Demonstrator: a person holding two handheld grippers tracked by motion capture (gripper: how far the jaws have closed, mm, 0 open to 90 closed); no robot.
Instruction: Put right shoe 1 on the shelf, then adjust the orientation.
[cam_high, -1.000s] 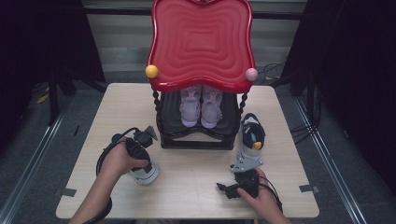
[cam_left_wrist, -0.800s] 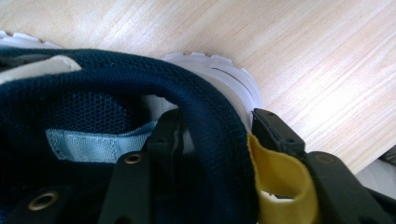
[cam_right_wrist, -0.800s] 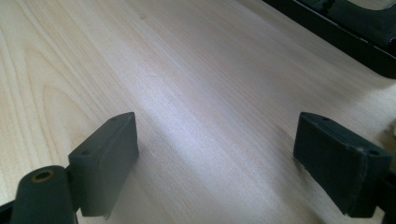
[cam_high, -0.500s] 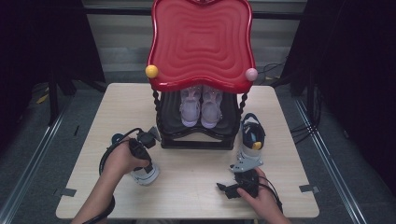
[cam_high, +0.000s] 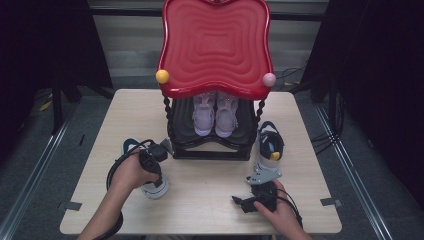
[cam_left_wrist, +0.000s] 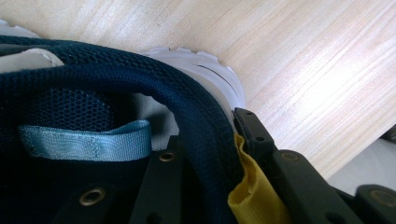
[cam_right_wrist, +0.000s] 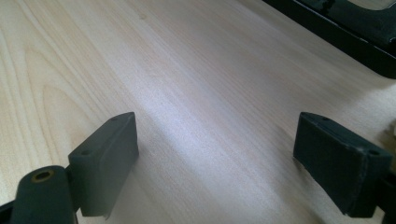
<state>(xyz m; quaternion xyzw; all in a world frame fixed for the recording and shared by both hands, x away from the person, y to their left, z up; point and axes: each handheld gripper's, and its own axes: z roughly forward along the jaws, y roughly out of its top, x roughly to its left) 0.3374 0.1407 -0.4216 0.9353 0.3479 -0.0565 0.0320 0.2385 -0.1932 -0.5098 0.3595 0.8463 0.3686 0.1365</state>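
Observation:
A navy shoe (cam_high: 156, 189) with a white sole lies on the table left of the rack. My left gripper (cam_high: 152, 172) reaches down into its heel. In the left gripper view one jaw is inside the shoe and the other outside. They pinch the navy mesh collar (cam_left_wrist: 201, 121) beside a yellow tab (cam_left_wrist: 250, 196). These jaws have just been closing with the collar between them. A second navy shoe (cam_high: 270, 142) stands at the rack's right. My right gripper (cam_high: 245, 202) rests low over the table with its pads (cam_right_wrist: 109, 158) wide apart and nothing between them.
A black shoe rack (cam_high: 210, 150) with a wavy red top (cam_high: 215, 45) stands mid-table, a yellow ball (cam_high: 162, 76) and a pink ball (cam_high: 269, 79) at its front corners. A pair of lilac shoes (cam_high: 215, 112) sits on its lower shelf. Bare wood (cam_high: 205, 200) lies between the hands.

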